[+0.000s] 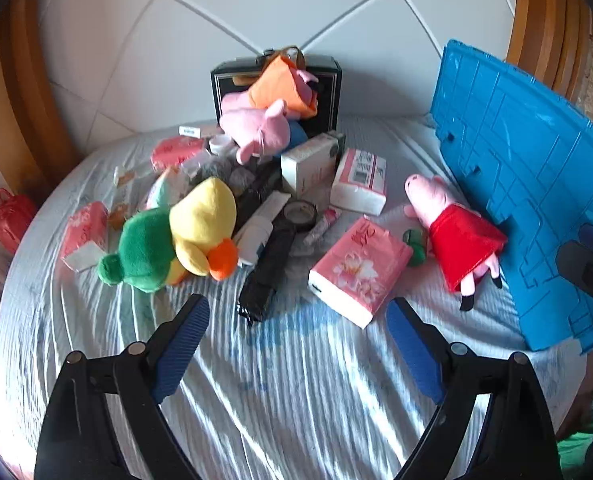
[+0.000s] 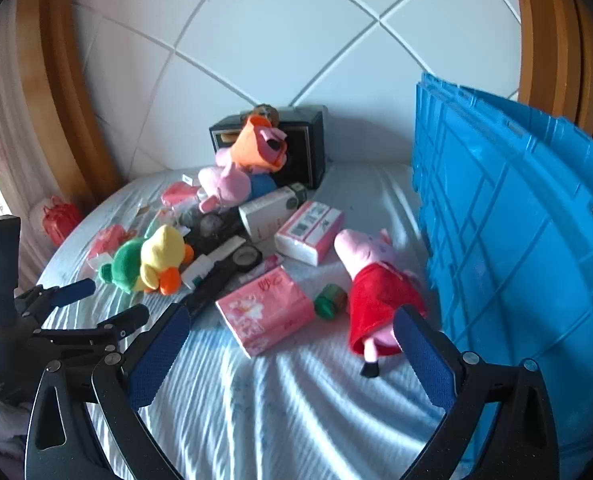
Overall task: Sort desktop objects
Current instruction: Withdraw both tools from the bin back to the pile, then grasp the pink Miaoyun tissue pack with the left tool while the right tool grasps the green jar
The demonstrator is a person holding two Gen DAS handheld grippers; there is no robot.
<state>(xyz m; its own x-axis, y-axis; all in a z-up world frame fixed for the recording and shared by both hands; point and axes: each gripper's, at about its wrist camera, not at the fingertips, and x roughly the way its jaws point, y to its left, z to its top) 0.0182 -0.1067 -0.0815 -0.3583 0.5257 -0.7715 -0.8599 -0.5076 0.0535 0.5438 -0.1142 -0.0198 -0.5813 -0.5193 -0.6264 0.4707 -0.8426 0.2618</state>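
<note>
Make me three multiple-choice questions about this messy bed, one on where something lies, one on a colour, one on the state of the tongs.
1. Where does the pig doll in the red dress lie?
A. beside the blue crate
B. inside the black box
C. on the floor

2. What colour is the yellow duck toy's beak?
A. blue
B. orange
C. white

3. How do the left tongs stand?
A. shut on a tissue pack
B. shut on nothing
C. open, holding nothing

Answers: 1 A, the doll lies on the sheet right by the crate's wall. 2 B, the beak shows orange. 3 C, both blue pads stand wide apart over bare sheet.
</note>
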